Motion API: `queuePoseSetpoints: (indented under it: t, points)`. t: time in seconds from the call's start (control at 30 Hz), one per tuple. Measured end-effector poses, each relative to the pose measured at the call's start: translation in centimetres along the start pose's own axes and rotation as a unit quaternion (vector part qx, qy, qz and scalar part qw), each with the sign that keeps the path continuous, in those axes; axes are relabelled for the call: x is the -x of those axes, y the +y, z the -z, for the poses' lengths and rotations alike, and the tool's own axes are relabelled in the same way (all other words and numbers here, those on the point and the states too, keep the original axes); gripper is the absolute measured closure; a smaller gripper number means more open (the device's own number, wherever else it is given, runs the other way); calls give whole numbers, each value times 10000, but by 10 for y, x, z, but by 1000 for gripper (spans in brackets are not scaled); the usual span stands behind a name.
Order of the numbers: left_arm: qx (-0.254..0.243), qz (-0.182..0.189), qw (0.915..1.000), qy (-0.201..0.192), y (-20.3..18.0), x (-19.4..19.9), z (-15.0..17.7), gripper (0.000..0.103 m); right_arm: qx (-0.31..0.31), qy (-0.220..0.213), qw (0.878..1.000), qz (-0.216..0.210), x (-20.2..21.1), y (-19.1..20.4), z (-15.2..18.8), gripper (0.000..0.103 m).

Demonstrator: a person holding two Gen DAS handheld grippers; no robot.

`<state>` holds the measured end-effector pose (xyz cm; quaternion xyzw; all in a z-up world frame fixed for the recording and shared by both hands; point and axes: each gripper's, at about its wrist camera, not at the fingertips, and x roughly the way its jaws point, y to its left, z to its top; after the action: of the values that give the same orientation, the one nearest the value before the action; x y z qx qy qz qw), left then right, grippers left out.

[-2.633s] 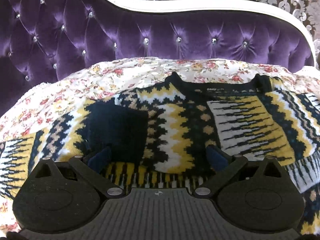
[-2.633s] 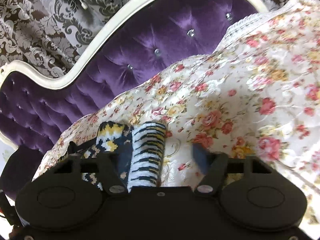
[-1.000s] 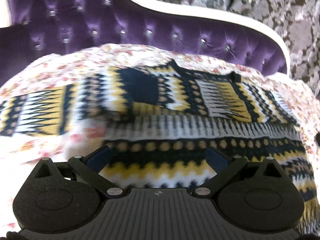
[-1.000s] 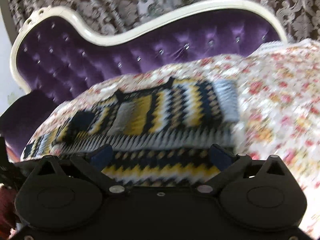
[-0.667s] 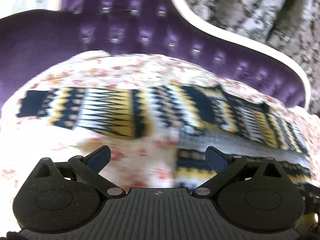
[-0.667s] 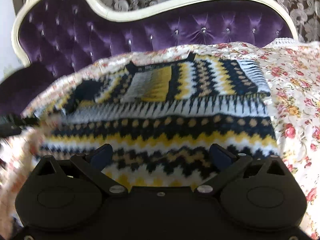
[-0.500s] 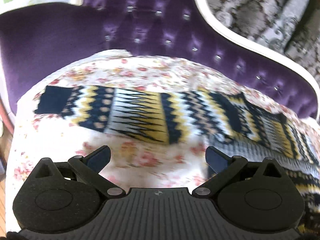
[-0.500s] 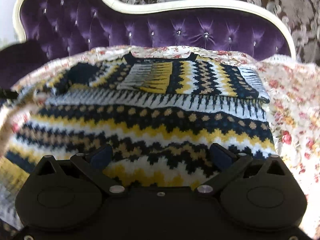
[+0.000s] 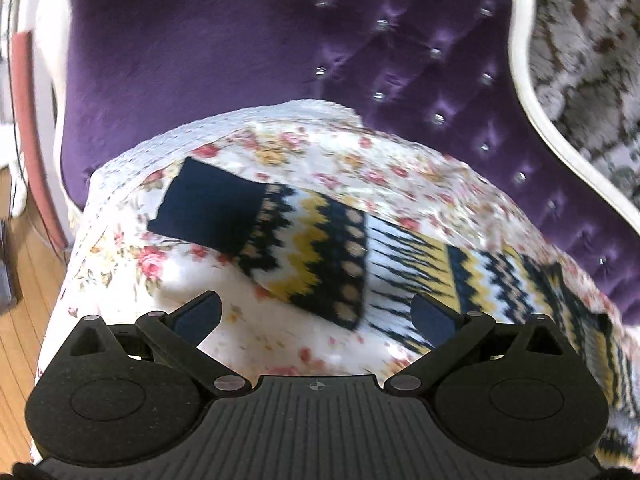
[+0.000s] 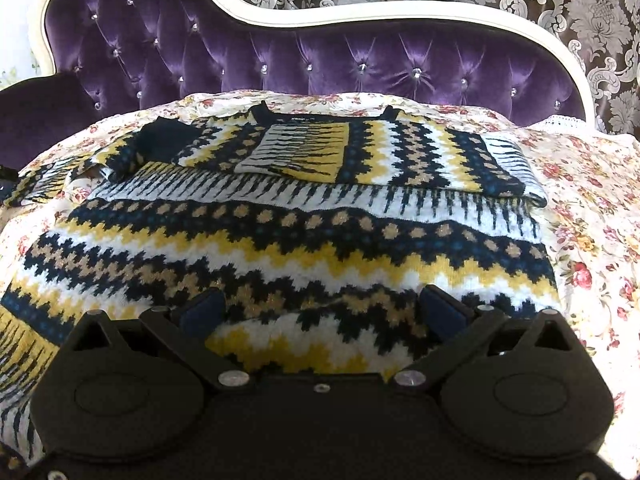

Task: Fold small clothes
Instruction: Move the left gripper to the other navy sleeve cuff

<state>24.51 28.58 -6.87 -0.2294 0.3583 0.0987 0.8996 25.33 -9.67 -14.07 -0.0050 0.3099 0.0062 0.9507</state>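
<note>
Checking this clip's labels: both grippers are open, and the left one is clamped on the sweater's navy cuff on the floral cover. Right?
Not quite. The left gripper holds nothing: the left wrist view shows its jaws spread, the navy cuff lying apart on the floral cover. The right gripper is open too.

Left wrist view: looking down close over the sweater's [image 9: 320, 248] outstretched sleeve, facing the sofa's [image 9: 192, 52] end. Right wrist view: sitting low over the sweater [image 10: 304, 240] body, facing the sofa [image 10: 320, 60] backrest; both sharing the sweater.
</note>
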Motion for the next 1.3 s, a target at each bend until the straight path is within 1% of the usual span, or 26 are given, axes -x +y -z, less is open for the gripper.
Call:
queuePoseSetpoints:
  t: [0.13, 0.2, 0.27, 0.43, 0.5, 0.73, 0.77, 0.8, 0.87, 0.9, 0.93, 0.97, 1.0, 1.03, 1.1, 1.2, 1.3]
  points:
    - [400, 130, 9991, 35, 17, -10, -7, 0, -12, -20, 10000, -16, 0, -1, 1, 0]
    - [533, 218, 9983, -30, 23, -14, -10, 0, -10, -25, 10000, -17, 0, -1, 1, 0]
    - [597, 292, 9977, -103, 25, -16, -13, 1, -10, -24, 10000, -21, 0, -1, 1, 0]
    - [771, 313, 9960, -318, 30, -19, -20, 1, -10, -23, 10000, -23, 0, -1, 1, 0]
    - [815, 384, 9952, -395, 30, -19, -22, 2, -9, -23, 10000, -22, 0, -1, 1, 0]
    - [817, 515, 9936, -580, 26, -18, -22, 3, -11, -24, 10000, -22, 0, -1, 1, 0]
    - [815, 519, 9937, -576, 25, -19, -22, 9, -10, -25, 10000, -22, 0, -1, 1, 0]
    - [826, 503, 9939, -531, 25, -20, -22, 18, -12, -25, 10000, -23, 0, -1, 1, 0]
    - [790, 447, 9946, -506, 23, -22, -23, 19, -10, -25, 10000, -20, 0, -1, 1, 0]
    - [744, 420, 9952, -488, 21, -23, -24, 22, -12, -25, 10000, -22, 0, -1, 1, 0]
    - [692, 387, 9957, -469, 20, -24, -25, 28, -13, -27, 10000, -24, 0, -1, 1, 0]
    - [648, 343, 9962, -469, 19, -24, -26, 55, -13, -27, 10000, -24, 0, -1, 1, 0]
    - [669, 301, 9963, -454, 19, -25, -27, 95, -12, -26, 10000, -23, 0, -1, 1, 0]
    - [773, 271, 9957, -437, 21, -25, -28, 98, -11, -26, 10000, -22, 0, -1, 1, 0]
    - [906, 365, 9933, -617, 23, -18, -32, 99, -15, -27, 10000, -25, 0, -1, 1, 0]
    - [570, 199, 9933, -989, 15, 4, -45, 99, -11, -27, 10000, -21, 0, -1, 1, 0]
    - [489, 184, 9907, -1258, 11, 27, -65, 99, -14, -29, 10000, -24, 0, -1, 1, 0]
